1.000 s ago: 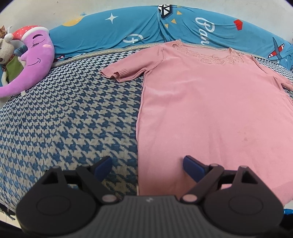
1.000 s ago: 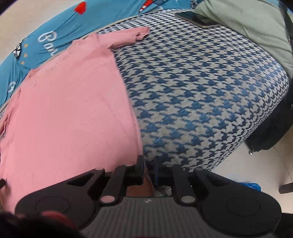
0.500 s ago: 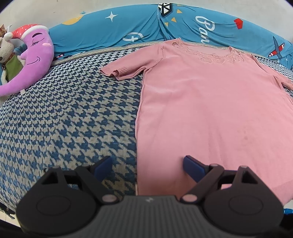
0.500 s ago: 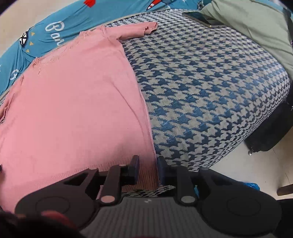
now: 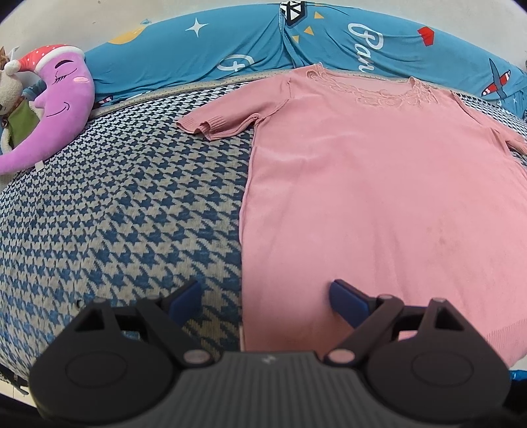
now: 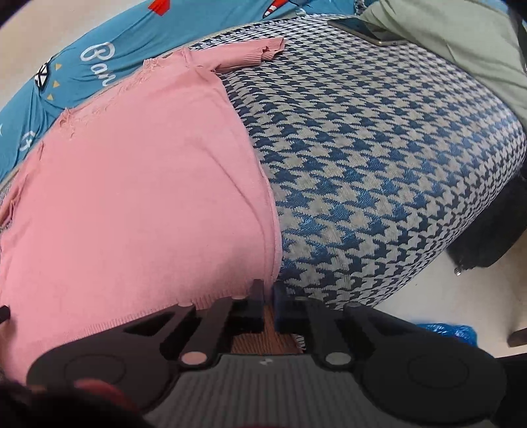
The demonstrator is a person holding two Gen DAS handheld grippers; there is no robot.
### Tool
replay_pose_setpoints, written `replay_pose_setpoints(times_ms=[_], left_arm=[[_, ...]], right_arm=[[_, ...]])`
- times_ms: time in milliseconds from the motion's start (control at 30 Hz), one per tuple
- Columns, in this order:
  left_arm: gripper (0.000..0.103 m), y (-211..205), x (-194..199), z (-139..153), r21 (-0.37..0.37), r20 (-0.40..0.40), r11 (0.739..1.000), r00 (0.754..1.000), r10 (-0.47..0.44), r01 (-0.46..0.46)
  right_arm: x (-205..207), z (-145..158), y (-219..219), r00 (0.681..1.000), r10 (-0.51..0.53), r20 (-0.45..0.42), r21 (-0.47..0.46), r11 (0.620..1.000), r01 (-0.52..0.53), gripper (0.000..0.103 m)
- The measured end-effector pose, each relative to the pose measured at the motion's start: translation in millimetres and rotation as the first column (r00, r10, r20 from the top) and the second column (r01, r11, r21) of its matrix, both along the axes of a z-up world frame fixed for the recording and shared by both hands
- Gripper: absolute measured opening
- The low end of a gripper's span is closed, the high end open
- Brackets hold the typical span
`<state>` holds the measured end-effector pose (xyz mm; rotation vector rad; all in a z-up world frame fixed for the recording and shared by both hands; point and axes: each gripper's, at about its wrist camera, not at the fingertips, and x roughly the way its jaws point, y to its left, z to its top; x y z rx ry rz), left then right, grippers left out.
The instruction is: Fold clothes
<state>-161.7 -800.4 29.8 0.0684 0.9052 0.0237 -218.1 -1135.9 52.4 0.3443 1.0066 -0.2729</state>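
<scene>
Bed: we see a blue-and-grey houndstooth cover (image 5: 125, 210) spread over it, with a blue printed quilt (image 5: 230, 56) bunched along the far edge.
Pink top: we see the pink short-sleeved top (image 5: 378, 184) lying flat, front up, neckline toward the far edge and hem at the near edge; both sleeves lie out to the sides.
Left gripper: we hold the left gripper (image 5: 265, 296) with its blue fingers spread wide, straddling the top's left side seam just above the hem, one finger over the cover and the other over the pink knit.
Right gripper: we hold the right gripper (image 6: 268, 296) pressed nearly together at the top's right hem corner; whether cloth sits between the fingers we cannot tell.
Far left corner: we see a purple moon plush (image 5: 56, 108) with a red cap.
Right side: we see a green cushion (image 6: 461, 42) and a phone (image 6: 365, 31) beside it.
</scene>
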Motion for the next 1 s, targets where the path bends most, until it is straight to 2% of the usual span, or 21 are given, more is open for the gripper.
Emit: replay_pose_setpoints(times_ms=[167,467,633,800,1000], left_arm=[[0.089,1,-2,1,0.002,-0.005,1.0,1.0,0.003,-0.003],[0.09,-2,-3,2,0.002,-0.007,1.0,1.0,0.021,-0.021],[0.09,-4,-1,2,-0.001,-0.002,1.0,1.0,0.029,-0.029],[0.093,-8,2,2,-0.017,-0.001,1.0,1.0,0.018,-0.018],[0.095,-22,2,3,-0.015,0.006,1.0,1.0,-0.009,0.009]], right_arm=[[-4,2,-6,0.997,-0.075,-0.021,-0.068,0.995,0.074,0.005],[-8,14,-5,0.994,-0.102,0.027,-0.062,0.993,0.104,0.006],[-11,21,-4,0.992,-0.115,0.058,-0.058,0.991,0.118,0.011],[-5,21,4,0.995,-0.083,0.061,-0.063,0.994,0.087,0.011],[2,21,14,0.996,-0.068,0.062,-0.053,0.996,0.072,0.017]])
